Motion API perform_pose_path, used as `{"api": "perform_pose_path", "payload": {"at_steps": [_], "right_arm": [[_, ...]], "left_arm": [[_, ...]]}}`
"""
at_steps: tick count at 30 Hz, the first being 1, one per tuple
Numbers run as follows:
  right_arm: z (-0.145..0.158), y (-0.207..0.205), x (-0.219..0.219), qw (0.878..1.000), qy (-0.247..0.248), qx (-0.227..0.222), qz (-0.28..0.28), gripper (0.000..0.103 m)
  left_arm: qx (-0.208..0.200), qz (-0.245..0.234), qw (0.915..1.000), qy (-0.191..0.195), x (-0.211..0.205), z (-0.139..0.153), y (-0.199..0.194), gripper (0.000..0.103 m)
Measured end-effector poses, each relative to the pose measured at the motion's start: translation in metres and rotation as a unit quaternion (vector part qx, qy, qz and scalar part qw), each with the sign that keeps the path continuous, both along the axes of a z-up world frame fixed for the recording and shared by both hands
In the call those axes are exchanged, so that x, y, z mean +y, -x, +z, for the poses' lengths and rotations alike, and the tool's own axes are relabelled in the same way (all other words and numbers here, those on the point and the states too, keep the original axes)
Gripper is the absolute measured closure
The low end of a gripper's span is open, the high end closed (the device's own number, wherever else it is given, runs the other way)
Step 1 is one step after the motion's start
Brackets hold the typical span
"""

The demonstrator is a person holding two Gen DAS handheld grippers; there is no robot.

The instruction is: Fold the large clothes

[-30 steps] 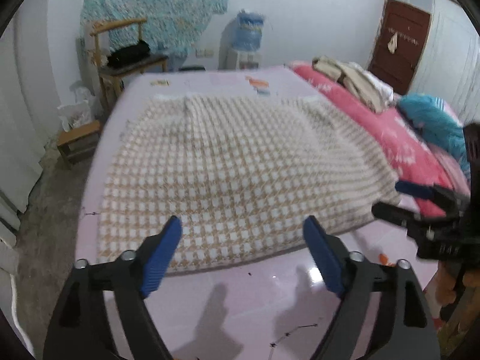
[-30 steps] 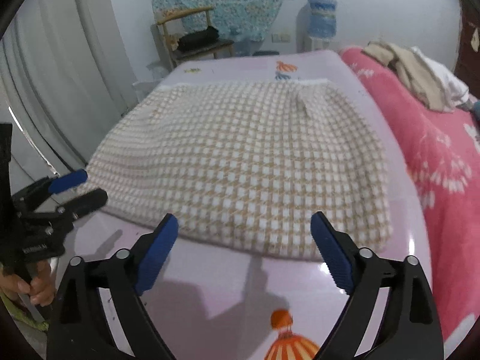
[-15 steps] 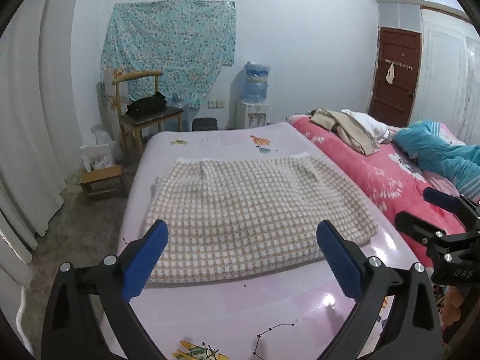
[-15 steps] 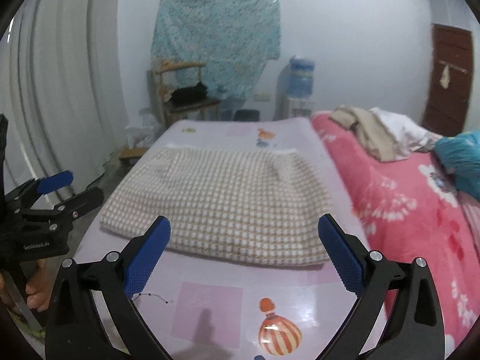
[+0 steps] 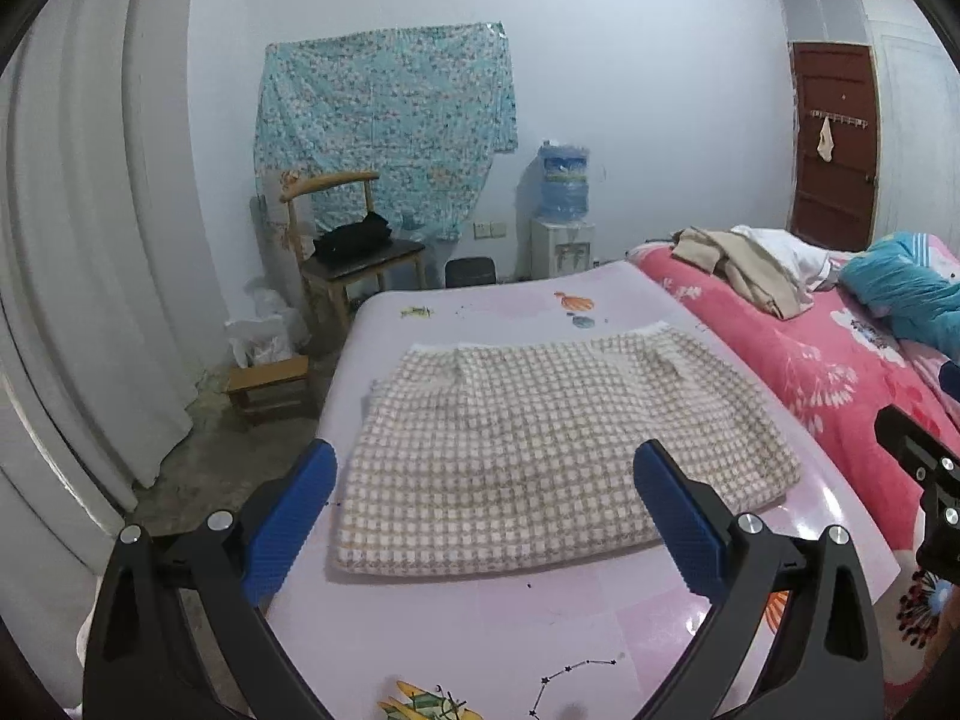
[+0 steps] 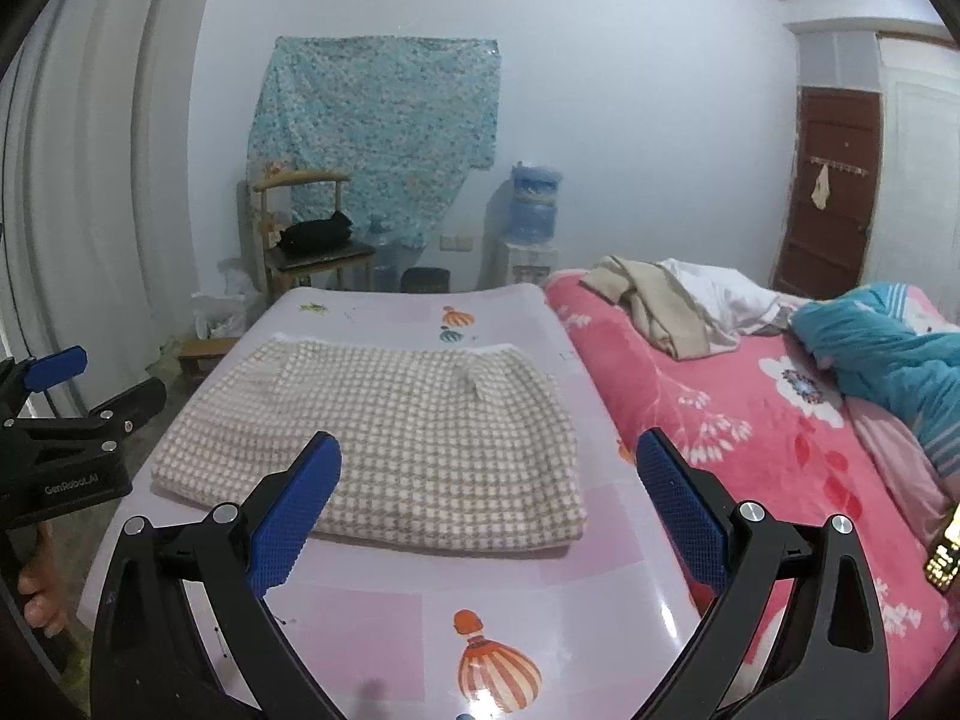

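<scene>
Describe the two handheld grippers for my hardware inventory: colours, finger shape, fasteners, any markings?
Both look alike. The right gripper has a black frame with two long angled fingers, blue cross-hatched pads on their inner faces and silver round-head screws at the pivots. The left gripper has the same black frame, blue pads and silver screws. Seen from the right wrist, its body bears white lettering reading roughly "GenRobot.AI". No cables show.

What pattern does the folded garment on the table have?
The folded garment has a small beige-and-white check, clearest in the left wrist view.
</scene>
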State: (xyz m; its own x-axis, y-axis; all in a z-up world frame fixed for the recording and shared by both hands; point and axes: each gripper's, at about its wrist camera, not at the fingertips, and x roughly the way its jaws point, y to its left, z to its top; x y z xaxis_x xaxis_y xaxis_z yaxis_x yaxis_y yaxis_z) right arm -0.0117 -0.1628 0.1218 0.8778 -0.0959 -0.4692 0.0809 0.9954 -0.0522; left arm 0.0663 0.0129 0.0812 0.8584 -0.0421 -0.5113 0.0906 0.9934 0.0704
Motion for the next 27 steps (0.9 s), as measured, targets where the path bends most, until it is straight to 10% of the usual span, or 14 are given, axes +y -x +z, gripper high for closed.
{"api": "perform_pose_path", "payload": {"at_steps": [12,27], "right_arm": [[-0.029,-0.03,-0.013,0.997,-0.036,0.073,-0.005,0.008],[-0.066,-0.059,-0.01,0.982,-0.06,0.18,-0.004,0.008]], "left_arm": [[0.037,0.013,0.9992,0.001,-0.011,-0.019,-0.018,0.006],[0.181,0.051,0.9821,-0.006,-0.011,-0.065,-0.052,0.006]]}}
